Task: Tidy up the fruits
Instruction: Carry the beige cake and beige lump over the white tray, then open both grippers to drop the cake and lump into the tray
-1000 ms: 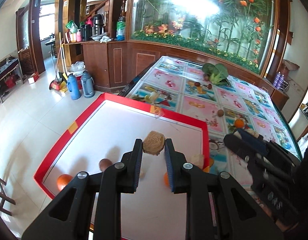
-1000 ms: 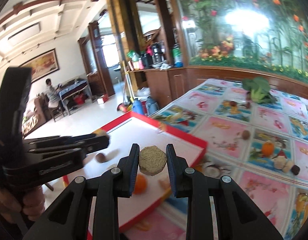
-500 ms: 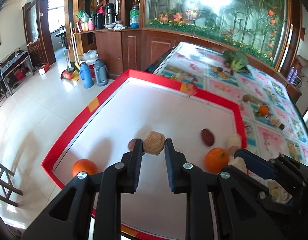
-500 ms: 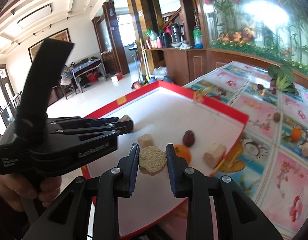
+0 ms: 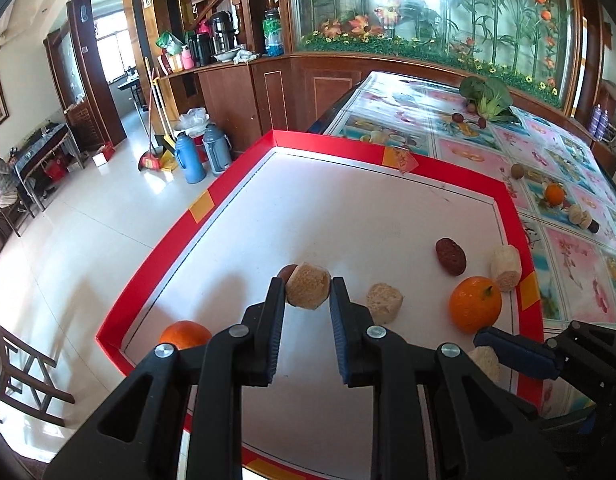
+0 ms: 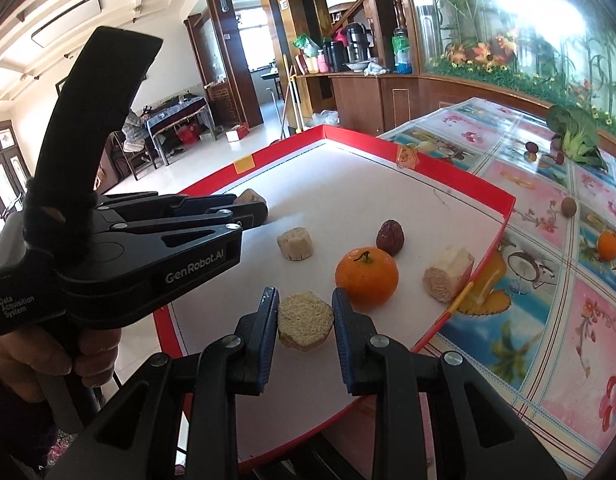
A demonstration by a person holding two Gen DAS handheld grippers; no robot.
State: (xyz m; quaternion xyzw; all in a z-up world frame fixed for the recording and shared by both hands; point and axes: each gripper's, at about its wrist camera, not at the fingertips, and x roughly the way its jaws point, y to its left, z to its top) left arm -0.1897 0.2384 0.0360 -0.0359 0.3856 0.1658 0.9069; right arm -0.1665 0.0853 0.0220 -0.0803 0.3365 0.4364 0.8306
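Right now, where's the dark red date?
In the right wrist view, the dark red date lies on the white board, just behind the orange.

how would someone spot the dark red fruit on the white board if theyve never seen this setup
Find the white board with the red border. Near its right edge, just behind the orange, sits the dark red fruit. It is small, wrinkled and maroon, unlike the pale beige chunks around it.

Fruit count on the red-edged white tray (image 5: 236, 184)

Two round oranges (image 5: 475, 309), one dark red date (image 5: 450, 256), five pale tan fibrous chunks (image 5: 384, 303); two chunks sit in grippers.
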